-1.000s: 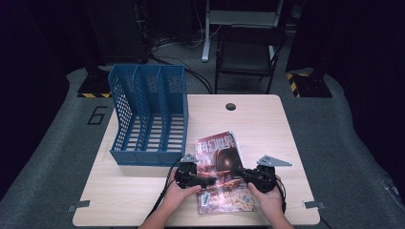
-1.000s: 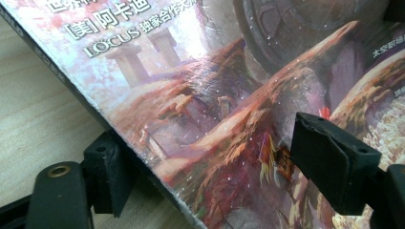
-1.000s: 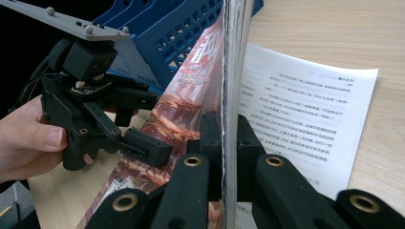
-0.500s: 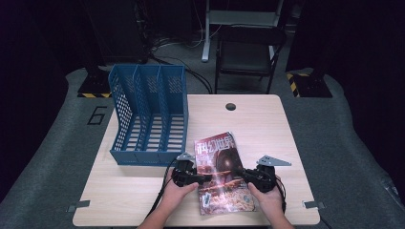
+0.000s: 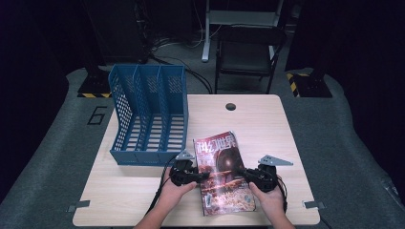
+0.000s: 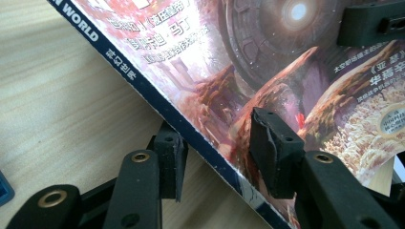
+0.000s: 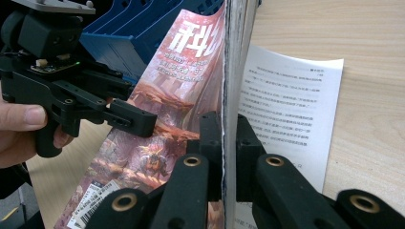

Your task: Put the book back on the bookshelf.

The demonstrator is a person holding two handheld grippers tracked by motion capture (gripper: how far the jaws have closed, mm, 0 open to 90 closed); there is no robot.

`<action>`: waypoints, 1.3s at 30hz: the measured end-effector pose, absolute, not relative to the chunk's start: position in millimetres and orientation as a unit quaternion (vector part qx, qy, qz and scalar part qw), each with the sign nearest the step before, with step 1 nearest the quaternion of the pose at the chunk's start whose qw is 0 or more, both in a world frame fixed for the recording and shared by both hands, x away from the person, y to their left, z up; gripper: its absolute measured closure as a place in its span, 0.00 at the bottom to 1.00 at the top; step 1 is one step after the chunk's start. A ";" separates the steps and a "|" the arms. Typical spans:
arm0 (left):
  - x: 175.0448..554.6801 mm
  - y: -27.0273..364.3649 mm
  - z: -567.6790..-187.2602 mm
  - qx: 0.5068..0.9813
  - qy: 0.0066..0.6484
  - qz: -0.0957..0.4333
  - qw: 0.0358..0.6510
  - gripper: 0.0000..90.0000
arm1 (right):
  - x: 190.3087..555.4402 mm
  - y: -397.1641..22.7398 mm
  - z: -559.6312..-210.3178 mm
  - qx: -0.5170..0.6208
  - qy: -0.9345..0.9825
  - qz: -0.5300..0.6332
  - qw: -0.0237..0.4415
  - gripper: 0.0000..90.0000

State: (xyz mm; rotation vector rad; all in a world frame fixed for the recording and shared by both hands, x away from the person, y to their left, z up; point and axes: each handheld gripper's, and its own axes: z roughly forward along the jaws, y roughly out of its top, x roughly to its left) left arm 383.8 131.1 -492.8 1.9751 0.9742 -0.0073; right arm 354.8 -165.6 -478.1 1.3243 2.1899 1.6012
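At the left of the counter (image 5: 267,119) we see a blue three-slot file rack (image 5: 150,114) standing just beside the magazine (image 5: 222,171), which lies near the front edge with its right side lifted. Our left tool (image 6: 217,157) straddles the magazine's spine edge; its jaws have just been closing, with the spine between them, yet both pads still stand clear of the cover. Our right tool (image 7: 228,143) is clamped tight on the magazine's opposite edge, holding that edge up so a printed inner page (image 7: 291,114) shows beneath.
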 end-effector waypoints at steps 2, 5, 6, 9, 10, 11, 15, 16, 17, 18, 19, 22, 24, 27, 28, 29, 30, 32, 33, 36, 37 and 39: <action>383.2 131.3 -491.5 0.798 0.394 -0.003 0.455 0.67 | 355.1 -166.4 -477.7 0.439 0.723 0.530 0.057 0.96; 382.6 132.8 -488.6 0.800 0.389 -0.004 0.457 0.69 | 355.4 -167.9 -476.5 0.441 0.722 0.530 0.051 0.96; 382.4 133.3 -487.5 0.800 0.388 -0.003 0.458 0.70 | 355.9 -168.5 -476.3 0.440 0.723 0.531 0.051 0.96; 381.7 133.4 -483.7 0.801 0.384 0.002 0.460 0.72 | 356.6 -169.9 -475.2 0.441 0.722 0.531 0.047 0.96; 382.2 134.4 -481.7 0.805 0.378 0.004 0.457 0.72 | 356.8 -170.2 -474.7 0.443 0.722 0.530 0.045 0.96; 382.0 134.2 -480.0 0.805 0.376 0.009 0.458 0.73 | 357.1 -170.7 -474.3 0.442 0.722 0.530 0.046 0.96; 380.1 133.9 -472.7 0.806 0.368 0.016 0.463 0.75 | 358.4 -172.8 -470.6 0.441 0.721 0.533 0.042 0.96; 379.7 134.3 -471.6 0.806 0.366 0.016 0.466 0.76 | 359.0 -173.7 -470.0 0.439 0.722 0.533 0.044 0.96; 379.2 134.2 -470.9 0.803 0.368 0.016 0.469 0.77 | 359.3 -173.9 -469.3 0.442 0.720 0.533 0.041 0.96; 378.9 134.1 -470.2 0.801 0.370 0.015 0.469 0.78 | 359.5 -174.3 -469.0 0.443 0.720 0.533 0.038 0.96; 378.4 133.5 -470.0 0.801 0.370 0.018 0.470 0.78 | 360.0 -174.5 -468.9 0.444 0.720 0.532 0.035 0.96; 378.0 133.3 -467.7 0.803 0.368 0.017 0.468 0.79 | 361.5 -175.0 -469.3 0.445 0.722 0.529 0.035 0.96; 376.5 132.9 -465.2 0.799 0.372 0.014 0.472 0.79 | 362.0 -175.4 -468.3 0.446 0.722 0.529 0.033 0.96; 375.9 133.1 -459.4 0.797 0.367 0.019 0.479 0.80 | 362.9 -176.7 -465.0 0.442 0.720 0.533 0.036 0.96; 375.7 133.4 -457.0 0.797 0.363 0.021 0.482 0.80 | 362.9 -177.3 -463.5 0.441 0.719 0.535 0.038 0.96; 375.0 132.9 -454.4 0.796 0.362 0.024 0.484 0.81 | 362.6 -177.7 -461.7 0.441 0.717 0.538 0.039 0.96; 374.9 133.2 -451.7 0.796 0.359 0.027 0.486 0.81 | 362.4 -178.1 -460.1 0.440 0.716 0.541 0.041 0.96; 374.8 133.2 -447.0 0.795 0.355 0.032 0.490 0.82 | 361.7 -178.9 -456.7 0.436 0.714 0.546 0.048 0.96; 374.8 133.0 -444.8 0.795 0.353 0.035 0.492 0.82 | 360.9 -178.8 -454.6 0.437 0.713 0.547 0.050 0.96; 373.9 132.1 -439.1 0.788 0.354 0.049 0.500 0.83 | 359.7 -178.7 -447.9 0.431 0.710 0.554 0.060 0.96; 373.5 132.2 -437.2 0.787 0.353 0.051 0.503 0.83 | 359.7 -178.7 -445.8 0.428 0.709 0.557 0.064 0.96; 373.6 133.3 -433.3 0.789 0.345 0.060 0.506 0.84 | 358.2 -178.2 -441.0 0.425 0.708 0.560 0.072 0.96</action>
